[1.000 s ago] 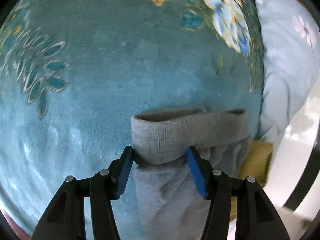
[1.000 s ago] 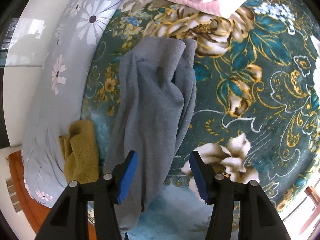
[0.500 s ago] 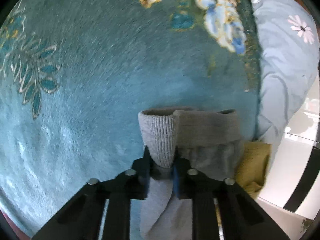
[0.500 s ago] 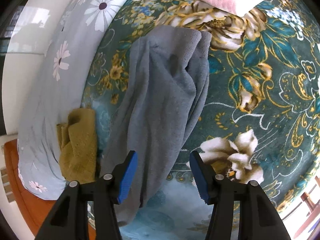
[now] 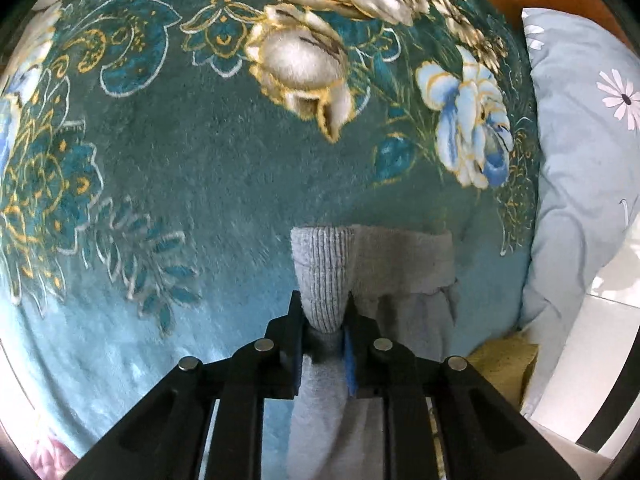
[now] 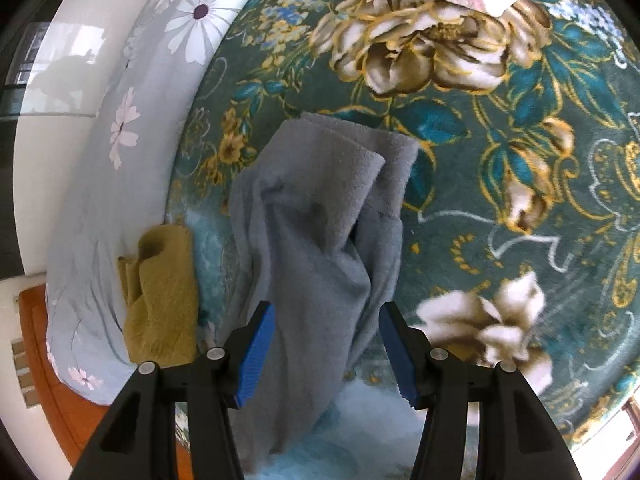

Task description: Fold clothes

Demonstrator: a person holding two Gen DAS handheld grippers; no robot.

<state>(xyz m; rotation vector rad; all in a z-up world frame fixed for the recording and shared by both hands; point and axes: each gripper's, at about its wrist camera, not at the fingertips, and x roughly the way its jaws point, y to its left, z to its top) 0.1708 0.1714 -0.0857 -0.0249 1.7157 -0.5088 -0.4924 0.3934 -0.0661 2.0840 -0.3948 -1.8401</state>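
Since a second ago my left tool (image 5: pixel 323 326) has clamped the ribbed cuff (image 5: pixel 322 272) of the grey garment (image 6: pixel 316 240) and raised it off the teal floral blanket (image 5: pixel 200 168); its jaws are now opening slightly, pads still pressing the cuff. My right tool (image 6: pixel 326 350) hangs half open over the garment's other end, gripping nothing. A mustard cloth (image 6: pixel 164 292) lies beside the garment, against the daisy-print quilt (image 6: pixel 120 184).
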